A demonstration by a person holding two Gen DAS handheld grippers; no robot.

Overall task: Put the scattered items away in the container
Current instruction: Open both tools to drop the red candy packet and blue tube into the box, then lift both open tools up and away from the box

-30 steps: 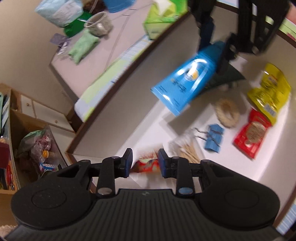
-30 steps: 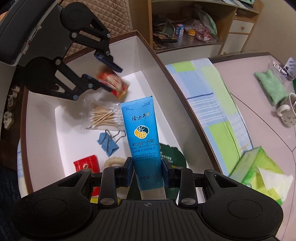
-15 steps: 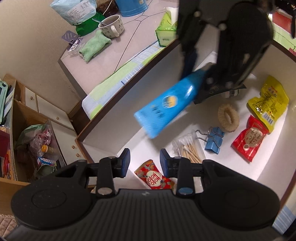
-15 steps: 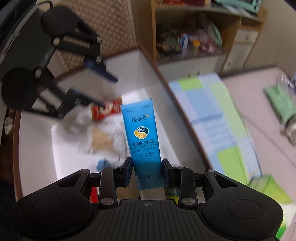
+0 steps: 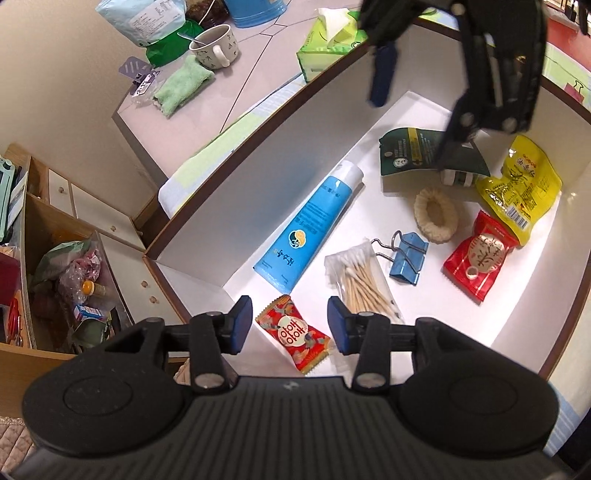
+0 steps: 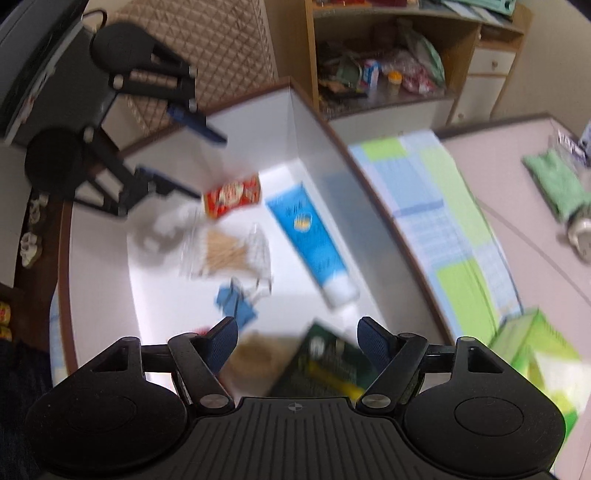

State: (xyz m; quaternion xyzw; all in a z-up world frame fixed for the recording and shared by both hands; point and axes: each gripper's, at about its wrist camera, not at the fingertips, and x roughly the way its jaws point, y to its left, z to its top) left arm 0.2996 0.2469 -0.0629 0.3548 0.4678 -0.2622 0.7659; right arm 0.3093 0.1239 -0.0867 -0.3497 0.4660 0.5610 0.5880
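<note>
A white box with a brown rim (image 5: 258, 122) (image 6: 325, 125) holds the tidied items. A blue cream tube (image 5: 310, 229) (image 6: 310, 240) lies flat along its far wall. A red snack packet (image 5: 291, 332) (image 6: 232, 195) rests on the floor of the box below my open left gripper (image 5: 286, 325). Cotton swabs (image 5: 362, 280), a blue binder clip (image 5: 408, 254), a woven ring (image 5: 436, 214), a red sachet (image 5: 478, 256), a yellow pouch (image 5: 521, 192) and a dark green pouch (image 5: 417, 153) also lie inside. My right gripper (image 6: 297, 345) hangs open and empty above the green pouch.
On the pink table beside the box stand a green tissue box (image 5: 328, 44) (image 6: 532, 350), a mug (image 5: 216, 46), a green cloth (image 5: 183, 83) and a pale blue bag (image 5: 147, 20). A striped cloth (image 6: 454, 229) runs along the box. A wooden shelf with clutter (image 5: 62, 273) is at the left.
The right gripper has let go of the blue tube, which now lies in the box, and has opened and lifted. The left gripper has opened wider and risen above the red packet.
</note>
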